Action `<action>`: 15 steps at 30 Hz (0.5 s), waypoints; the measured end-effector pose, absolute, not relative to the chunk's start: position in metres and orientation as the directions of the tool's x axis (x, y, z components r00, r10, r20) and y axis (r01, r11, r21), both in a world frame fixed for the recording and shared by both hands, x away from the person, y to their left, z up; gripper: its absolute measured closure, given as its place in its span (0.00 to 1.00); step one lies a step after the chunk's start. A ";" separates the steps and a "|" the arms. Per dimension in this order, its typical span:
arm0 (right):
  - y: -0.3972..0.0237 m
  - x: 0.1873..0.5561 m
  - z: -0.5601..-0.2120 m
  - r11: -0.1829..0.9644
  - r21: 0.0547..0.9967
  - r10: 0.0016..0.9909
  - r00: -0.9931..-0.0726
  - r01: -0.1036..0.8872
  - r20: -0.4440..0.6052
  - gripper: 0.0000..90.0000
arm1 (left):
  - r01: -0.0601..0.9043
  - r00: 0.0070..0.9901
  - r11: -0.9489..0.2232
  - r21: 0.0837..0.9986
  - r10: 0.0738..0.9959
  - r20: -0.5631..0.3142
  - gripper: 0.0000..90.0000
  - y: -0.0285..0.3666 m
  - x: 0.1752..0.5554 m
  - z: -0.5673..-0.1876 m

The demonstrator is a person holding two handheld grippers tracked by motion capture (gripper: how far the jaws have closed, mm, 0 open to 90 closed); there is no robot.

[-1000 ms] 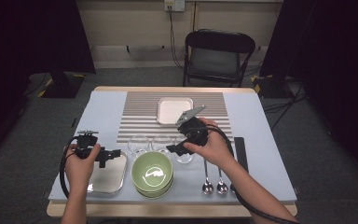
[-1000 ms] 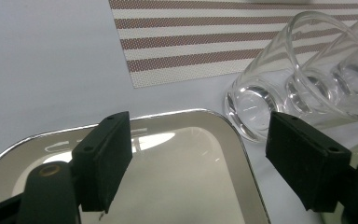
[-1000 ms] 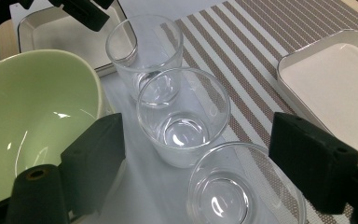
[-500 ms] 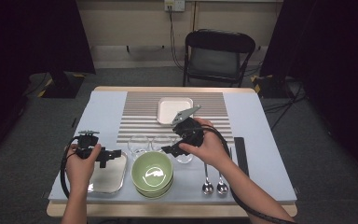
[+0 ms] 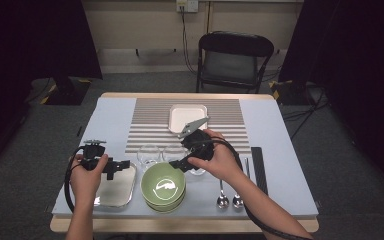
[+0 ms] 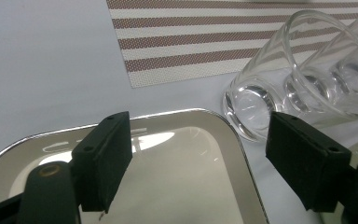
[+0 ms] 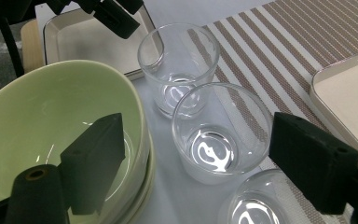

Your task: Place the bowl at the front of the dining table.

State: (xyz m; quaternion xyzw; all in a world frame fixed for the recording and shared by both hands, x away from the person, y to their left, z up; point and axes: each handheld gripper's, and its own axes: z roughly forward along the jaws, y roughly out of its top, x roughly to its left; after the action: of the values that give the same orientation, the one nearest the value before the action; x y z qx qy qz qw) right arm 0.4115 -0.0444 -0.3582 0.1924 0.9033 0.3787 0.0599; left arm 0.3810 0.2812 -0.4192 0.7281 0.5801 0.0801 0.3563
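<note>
Since a second ago my right gripper [image 7: 200, 163] had slid leftward and come down over the middle clear drinking glass [image 7: 221, 133], jaws wide open and holding nothing, the glass between them. Just beside it stood the stacked pale-green ceramic bowls [image 7: 60, 135]; I judged closing off-centre could knock neighbouring glasses over

Black folding chair [image 5: 234, 60] behind table [image 5: 290, 150], grey floor [image 5: 360, 165], dark curtains [image 5: 25, 40]
</note>
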 end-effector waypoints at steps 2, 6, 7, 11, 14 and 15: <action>-0.044 0.411 -0.360 0.639 0.706 0.392 -0.919 0.306 0.043 0.19 | 0.790 0.313 -0.072 0.609 0.901 -0.300 0.25 0.281 0.381 -0.419; -0.042 0.410 -0.363 0.643 0.702 0.387 -0.921 0.307 0.049 0.19 | 0.788 0.315 -0.073 0.612 0.901 -0.298 0.25 0.281 0.381 -0.419; -0.042 0.410 -0.363 0.643 0.702 0.387 -0.921 0.307 0.049 0.19 | 0.788 0.315 -0.073 0.612 0.901 -0.298 0.25 0.281 0.381 -0.419; -0.041 0.408 -0.365 0.641 0.705 0.377 -0.925 0.304 0.056 0.18 | 0.789 0.312 -0.071 0.610 0.902 -0.298 0.25 0.281 0.381 -0.419; -0.040 0.407 -0.366 0.640 0.706 0.363 -0.929 0.303 0.069 0.17 | 0.790 0.310 -0.068 0.609 0.902 -0.301 0.25 0.281 0.381 -0.419; -0.039 0.407 -0.366 0.641 0.706 0.361 -0.930 0.302 0.070 0.17 | 0.790 0.310 -0.068 0.609 0.901 -0.303 0.25 0.281 0.381 -0.419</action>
State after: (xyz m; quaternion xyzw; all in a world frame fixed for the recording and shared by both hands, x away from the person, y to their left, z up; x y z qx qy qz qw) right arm 0.4070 -0.0392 -0.3660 0.1832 0.9049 0.3821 0.0386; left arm 0.3807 0.2810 -0.4190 0.7265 0.5822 0.0777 0.3567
